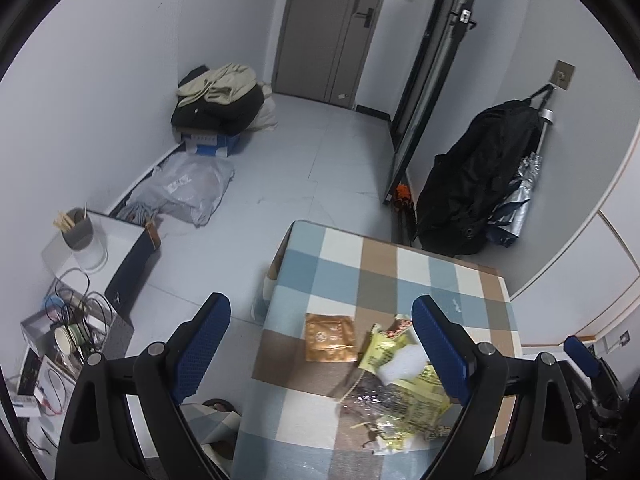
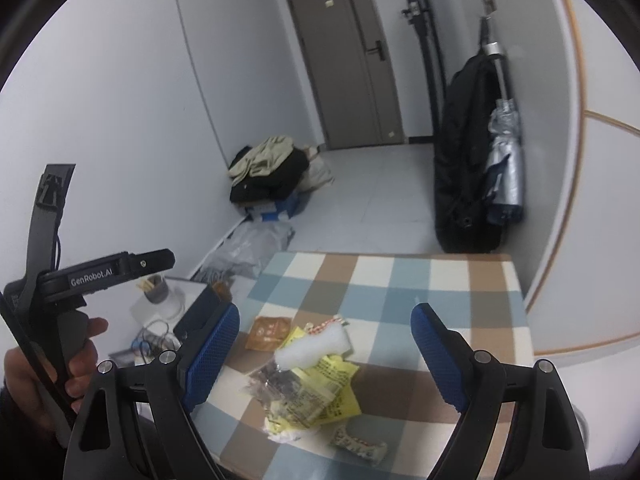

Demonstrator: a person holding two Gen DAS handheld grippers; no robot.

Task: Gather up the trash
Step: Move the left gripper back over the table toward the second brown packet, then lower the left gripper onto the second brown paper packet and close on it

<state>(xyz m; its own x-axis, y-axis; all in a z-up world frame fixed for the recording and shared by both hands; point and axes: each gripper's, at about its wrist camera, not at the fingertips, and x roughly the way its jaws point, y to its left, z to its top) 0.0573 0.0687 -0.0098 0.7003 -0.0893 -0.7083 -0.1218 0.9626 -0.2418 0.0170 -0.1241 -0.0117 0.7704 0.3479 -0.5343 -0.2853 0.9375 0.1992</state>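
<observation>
A: Landmark for reference?

B: Checkered table, blue, brown and white squares. All positions given relative to it.

A: Location of trash?

B: Heaped on the near half of the table. Largest item: yellow printed wrapper, crumpled, partly under a clear bag of dark contents. Resting on top: white foam piece. Beside the heap, toward the table's left edge: flat orange-brown packet. Nearest the front edge: small red-and-white wrapper.

A: Tool status?

B: Left gripper: spread wide, nothing held, raised above the table's left edge with the heap by its right finger. Right gripper: equally wide, nothing held, poised over the heap, which sits between the fingers in its view. Contact with any item: not evident.

A: Progress?

B: Judged at the outset. Nothing lifted; every piece on the table. No bin or collection bag identifiable in either view. Remaining: grasp and remove each item.
</observation>
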